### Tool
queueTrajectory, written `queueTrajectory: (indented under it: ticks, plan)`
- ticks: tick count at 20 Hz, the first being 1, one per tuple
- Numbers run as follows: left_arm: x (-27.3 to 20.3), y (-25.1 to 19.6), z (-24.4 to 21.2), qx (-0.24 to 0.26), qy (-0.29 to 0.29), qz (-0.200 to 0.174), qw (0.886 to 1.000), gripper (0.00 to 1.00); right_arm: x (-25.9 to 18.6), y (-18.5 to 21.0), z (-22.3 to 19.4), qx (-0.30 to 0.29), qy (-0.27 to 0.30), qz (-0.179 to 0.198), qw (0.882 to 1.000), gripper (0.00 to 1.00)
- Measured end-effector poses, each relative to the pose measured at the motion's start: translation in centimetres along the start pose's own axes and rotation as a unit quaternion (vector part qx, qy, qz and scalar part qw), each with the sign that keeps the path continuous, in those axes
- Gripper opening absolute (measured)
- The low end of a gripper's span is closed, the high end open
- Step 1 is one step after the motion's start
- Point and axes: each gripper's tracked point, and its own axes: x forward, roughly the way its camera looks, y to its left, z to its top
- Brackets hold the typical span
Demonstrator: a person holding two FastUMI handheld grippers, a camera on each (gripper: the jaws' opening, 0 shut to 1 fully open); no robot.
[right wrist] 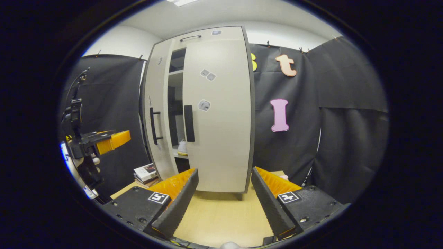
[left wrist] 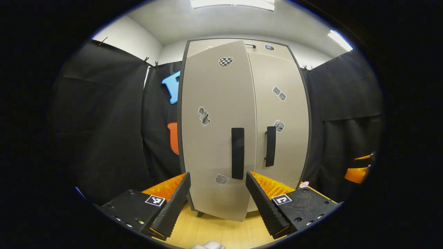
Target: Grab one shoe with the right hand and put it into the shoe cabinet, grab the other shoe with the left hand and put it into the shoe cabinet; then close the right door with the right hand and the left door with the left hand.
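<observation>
Both my grippers gape wide, empty — left door ajar, stiff and light; I'd push beside its handle.

Recording booth (black cloth walls).

Left gripper view close, square to shoe cabinet, right gripper view angled rightward, both sharing cabinet

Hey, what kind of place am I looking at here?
Probably a staged recording booth, not a home: black cloth wall draped behind a tall beige two-door shoe cabinet on a light wooden floor, under ceiling light panels.
</observation>
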Motion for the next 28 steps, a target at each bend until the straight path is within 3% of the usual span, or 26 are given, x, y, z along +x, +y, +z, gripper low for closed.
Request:
queueTrajectory:
  ticks: [13,20,28]
  plan:
    - [-4.9,3.9,-1.9,0.007,0.025,0.046,0.999,0.96,-0.1,-0.3,1.1,0.004,-0.017,-0.028,0.999,0.96]
    - [-6.2,3.6,-3.7,-0.004,0.044,0.038,0.998,1.00,-0.3,0.2,0.4,0.003,-0.008,-0.039,0.999,0.96]
    - [-6.0,3.1,-3.6,0.004,0.042,0.017,0.999,0.97,-0.9,0.7,0.8,0.001,-0.014,-0.045,0.999,0.96]
